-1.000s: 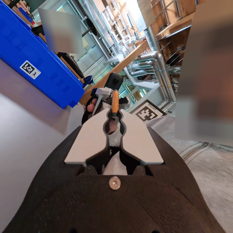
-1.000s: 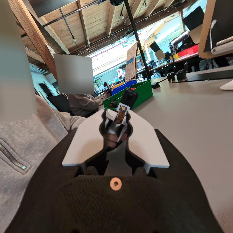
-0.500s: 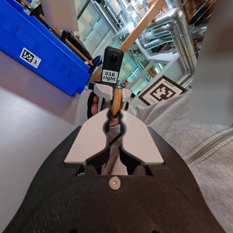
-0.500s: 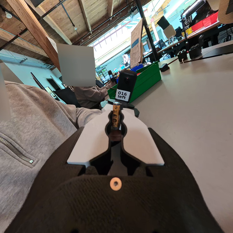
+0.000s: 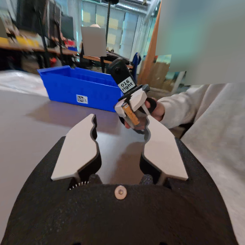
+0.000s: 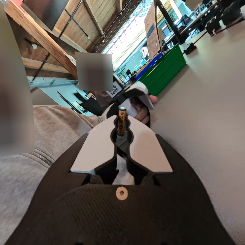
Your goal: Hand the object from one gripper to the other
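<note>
The object is an orange and black battery (image 6: 121, 122). My right gripper (image 6: 121, 117) is shut on it, and the battery stands up between the tips. In the left wrist view the same battery (image 5: 130, 114) sits tilted in the right gripper (image 5: 129, 106), held in a hand just beyond my right finger. My left gripper (image 5: 121, 116) is open and empty above the grey table (image 5: 26, 132). In the right wrist view the left gripper (image 6: 133, 98) shows open just behind the battery.
A blue bin (image 5: 79, 87) stands on the table behind my left gripper. A green bin (image 6: 164, 72) and a blue one (image 6: 148, 67) stand farther off in the right wrist view. A grey-sleeved arm (image 5: 185, 103) and body fill the right side. My left and right fingertips are right by each other.
My left gripper has opened and let go of the battery, then drawn back and levelled out. My right gripper stays shut on the battery and has moved off to the right.
</note>
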Available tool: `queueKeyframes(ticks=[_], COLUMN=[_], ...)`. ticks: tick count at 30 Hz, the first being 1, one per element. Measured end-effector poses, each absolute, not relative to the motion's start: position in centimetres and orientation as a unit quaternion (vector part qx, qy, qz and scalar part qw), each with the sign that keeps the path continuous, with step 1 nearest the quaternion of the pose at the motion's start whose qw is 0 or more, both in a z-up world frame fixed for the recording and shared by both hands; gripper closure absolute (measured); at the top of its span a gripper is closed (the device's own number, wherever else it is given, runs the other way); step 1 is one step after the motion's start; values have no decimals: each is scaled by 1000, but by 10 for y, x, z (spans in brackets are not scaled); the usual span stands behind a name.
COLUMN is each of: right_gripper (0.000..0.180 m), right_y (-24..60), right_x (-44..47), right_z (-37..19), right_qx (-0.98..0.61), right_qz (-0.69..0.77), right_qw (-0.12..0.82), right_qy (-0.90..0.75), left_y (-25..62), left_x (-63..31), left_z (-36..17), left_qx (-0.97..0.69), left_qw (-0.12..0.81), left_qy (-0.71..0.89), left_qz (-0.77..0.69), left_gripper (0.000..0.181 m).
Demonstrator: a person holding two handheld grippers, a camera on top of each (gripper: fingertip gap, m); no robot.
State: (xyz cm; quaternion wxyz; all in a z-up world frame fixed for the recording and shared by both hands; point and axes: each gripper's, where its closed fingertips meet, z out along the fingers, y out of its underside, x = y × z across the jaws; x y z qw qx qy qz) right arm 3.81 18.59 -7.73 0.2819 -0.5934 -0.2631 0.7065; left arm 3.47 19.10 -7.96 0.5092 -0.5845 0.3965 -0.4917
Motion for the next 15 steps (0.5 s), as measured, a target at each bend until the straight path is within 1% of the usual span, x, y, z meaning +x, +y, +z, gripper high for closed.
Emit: queueKeyframes(ticks=[2, 4, 6, 10, 11, 13, 15], right_gripper=[169, 169, 170, 169, 169, 169, 169], right_y=[185, 183, 180, 175, 174, 174, 174], right_x=[36, 33, 31, 28, 27, 27, 27], right_z=[-80, -80, -79, -80, -80, -79, -79], right_qx=[-598, -598, -597, -598, -597, -595, -592], right_qz=[720, 732, 743, 753, 756, 763, 770], right_qw=[255, 234, 214, 184, 179, 167, 158], right_qy=[-241, -225, -215, -204, -200, -190, -178], left_y=[185, 178, 173, 168, 168, 165, 165], left_x=[36, 40, 45, 49, 49, 48, 48], left_z=[-75, -76, -83, -87, -85, -83, -82], left_qx=[-559, -537, -529, -525, -521, -519, -520], left_qw=[557, 580, 580, 574, 577, 574, 572], left_qy=[441, 477, 503, 514, 514, 517, 516], left_qz=[-428, -383, -361, -362, -362, -366, -369], left_gripper=[112, 119, 118, 118, 121, 132, 134])
